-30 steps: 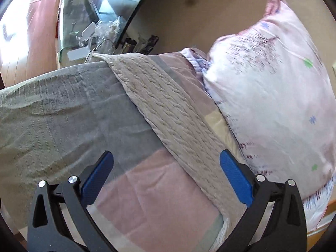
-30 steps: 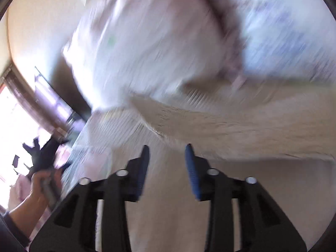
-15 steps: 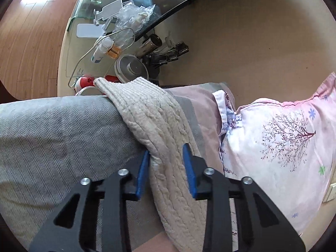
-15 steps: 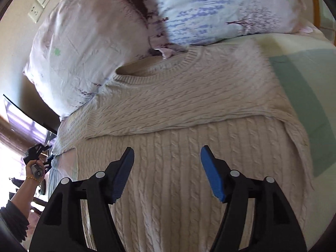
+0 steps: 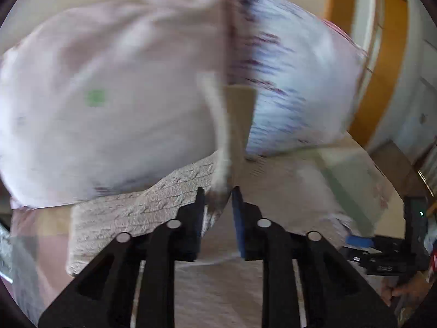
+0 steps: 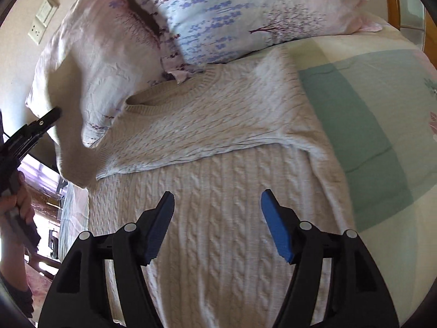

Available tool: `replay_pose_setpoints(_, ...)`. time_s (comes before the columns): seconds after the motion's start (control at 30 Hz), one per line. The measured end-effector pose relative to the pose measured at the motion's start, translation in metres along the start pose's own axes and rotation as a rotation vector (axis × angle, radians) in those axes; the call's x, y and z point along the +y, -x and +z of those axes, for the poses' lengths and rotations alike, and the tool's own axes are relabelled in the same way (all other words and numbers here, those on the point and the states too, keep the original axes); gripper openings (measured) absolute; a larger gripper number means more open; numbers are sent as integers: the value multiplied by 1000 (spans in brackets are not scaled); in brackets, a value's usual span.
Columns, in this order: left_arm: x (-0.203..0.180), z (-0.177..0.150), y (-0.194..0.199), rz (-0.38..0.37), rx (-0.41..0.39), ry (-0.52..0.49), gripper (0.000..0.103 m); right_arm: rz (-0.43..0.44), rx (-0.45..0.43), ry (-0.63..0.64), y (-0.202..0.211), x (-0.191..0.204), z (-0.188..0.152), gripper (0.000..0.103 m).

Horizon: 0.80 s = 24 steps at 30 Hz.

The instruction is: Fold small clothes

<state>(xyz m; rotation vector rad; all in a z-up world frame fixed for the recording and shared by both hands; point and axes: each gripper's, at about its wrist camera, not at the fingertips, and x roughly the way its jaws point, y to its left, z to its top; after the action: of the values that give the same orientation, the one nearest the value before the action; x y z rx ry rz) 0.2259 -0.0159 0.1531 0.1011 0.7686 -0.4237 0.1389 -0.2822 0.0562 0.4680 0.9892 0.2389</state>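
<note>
Sleeve (image 6: 72,125) now lifted by the left gripper (image 5: 217,199), pinched between its fingers.
Right gripper (image 6: 217,205) spread wide, lower centre, over the cable-knit sweater (image 6: 218,218).

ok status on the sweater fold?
Left gripper shut on sleeve, lifting it. Right gripper open over sweater. Pillows touch the collar.

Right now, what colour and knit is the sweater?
Cream cable-knit sweater, clearest in the right wrist view.
</note>
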Motion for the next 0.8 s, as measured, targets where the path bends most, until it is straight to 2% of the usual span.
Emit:
replay_pose_setpoints(0.03, -22, -6, -11, -10, 20, -28, 42, -6, -2, 0, 3, -5, -1, 67)
replay_pose_setpoints(0.07, -38, -16, -21, 0, 52, -45, 43, -10, -4, -4, 7, -10, -1, 67)
replay_pose_setpoints(0.13, -36, -38, -26, 27, 118, -6, 44, -13, -19, -21, 21, -24, -5, 67)
replay_pose_setpoints(0.17, -24, -50, -20, 39, 133, 45, 47, -18, -28, -26, 28, -30, -8, 67)
replay_pose_setpoints(0.2, -6, -65, -10, 50, 141, 114, 56, -26, -33, -39, 36, -41, -14, 67)
replay_pose_setpoints(0.23, 14, -80, 1, 64, 148, 179, 61, -27, -25, -51, 40, -48, -18, 67)
replay_pose_setpoints(0.3, 55, -116, 24, 102, 179, 316, 61, -19, 8, -95, 48, -68, -31, 63)
replay_pose_setpoints(0.37, 91, -155, 49, 95, 216, 473, 60, -5, 33, -135, 53, -82, -43, 56)
replay_pose_setpoints(0.47, 107, -206, 72, 41, 255, 642, 59, 36, 97, -192, 54, -98, -63, 50)
replay_pose_setpoints(0.6, 90, -247, 88, -5, 280, 711, 50, 117, 166, -208, 52, -99, -91, 43)
replay_pose_setpoints(0.67, 78, -255, 97, -29, 267, 711, 45, 184, 212, -244, 50, -99, -101, 26)
replay_pose_setpoints(0.7, 72, -260, 98, -62, 274, 733, 33, 227, 245, -276, 48, -101, -110, 21)
replay_pose_setpoints(0.73, 69, -266, 99, -90, 283, 757, 26, 257, 268, -295, 46, -101, -118, 11)
replay_pose_setpoints(0.8, 58, -278, 102, -104, 279, 784, 24, 292, 300, -317, 46, -101, -133, 9)
